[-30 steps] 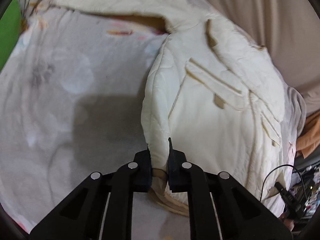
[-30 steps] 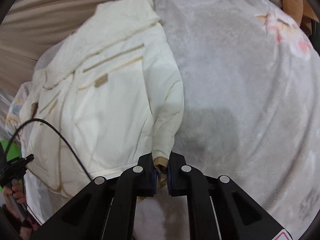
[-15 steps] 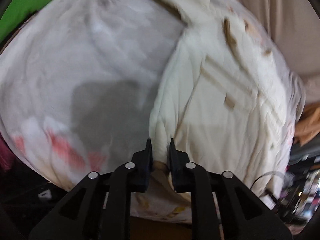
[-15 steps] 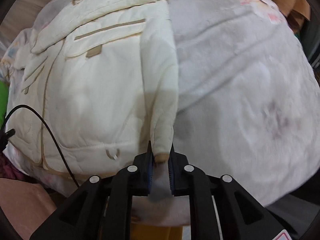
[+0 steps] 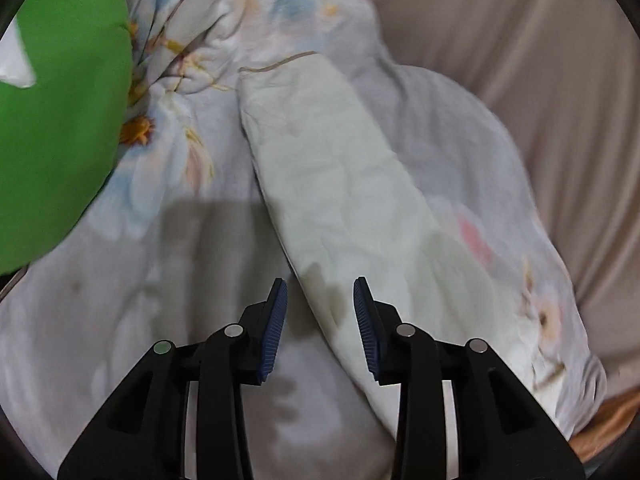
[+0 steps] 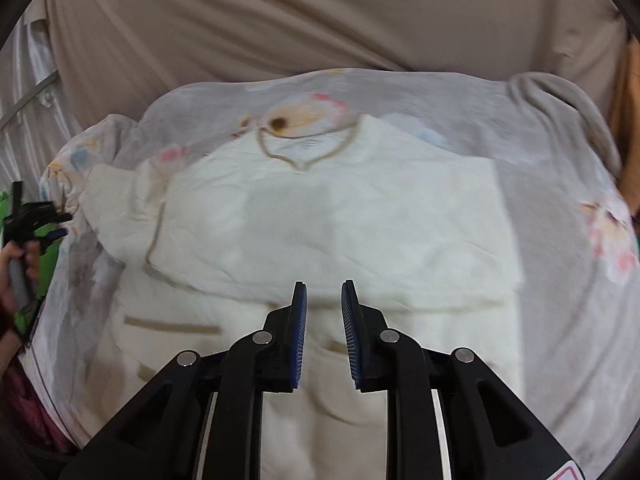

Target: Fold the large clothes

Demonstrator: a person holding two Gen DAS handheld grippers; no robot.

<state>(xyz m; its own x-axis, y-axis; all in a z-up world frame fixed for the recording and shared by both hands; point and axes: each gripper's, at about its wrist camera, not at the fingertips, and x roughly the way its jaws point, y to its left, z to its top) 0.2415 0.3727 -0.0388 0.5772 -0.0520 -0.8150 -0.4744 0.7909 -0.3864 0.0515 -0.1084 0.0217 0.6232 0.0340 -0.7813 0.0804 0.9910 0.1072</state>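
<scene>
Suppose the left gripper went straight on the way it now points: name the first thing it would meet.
Probably the cream jacket: the open left gripper points along its long folded part, with the floral blanket alongside. Depth is unclear.

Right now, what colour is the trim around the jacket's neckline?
Tan, on a cream jacket; the trim shows best in the right wrist view.

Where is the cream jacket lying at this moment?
In the right wrist view the cream jacket lies spread on the floral blanket, straight ahead of the open right gripper, with the beige curtain behind.
</scene>
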